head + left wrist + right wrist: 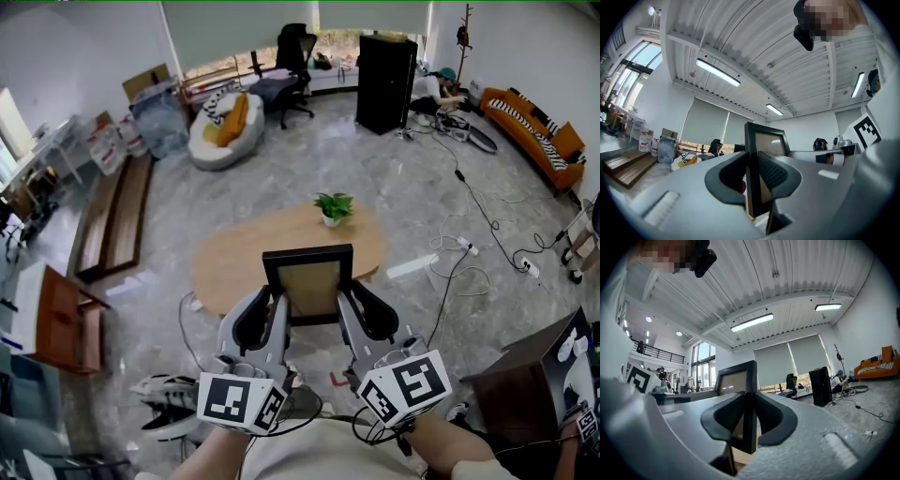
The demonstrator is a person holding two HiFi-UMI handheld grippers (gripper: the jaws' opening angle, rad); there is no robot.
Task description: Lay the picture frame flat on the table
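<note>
A black picture frame with a tan panel stands upright, held over the near edge of the oval wooden table. My left gripper is shut on its left edge and my right gripper is shut on its right edge. In the left gripper view the frame rises between the dark pads, whose jaws clamp its side bar. The right gripper view shows the same grip on the frame, with the black bar pinched between both pads.
A small potted plant stands at the table's far edge. A wooden cabinet stands at the left and a dark box at the right. Cables trail over the grey floor. A person crouches far back by a black cabinet.
</note>
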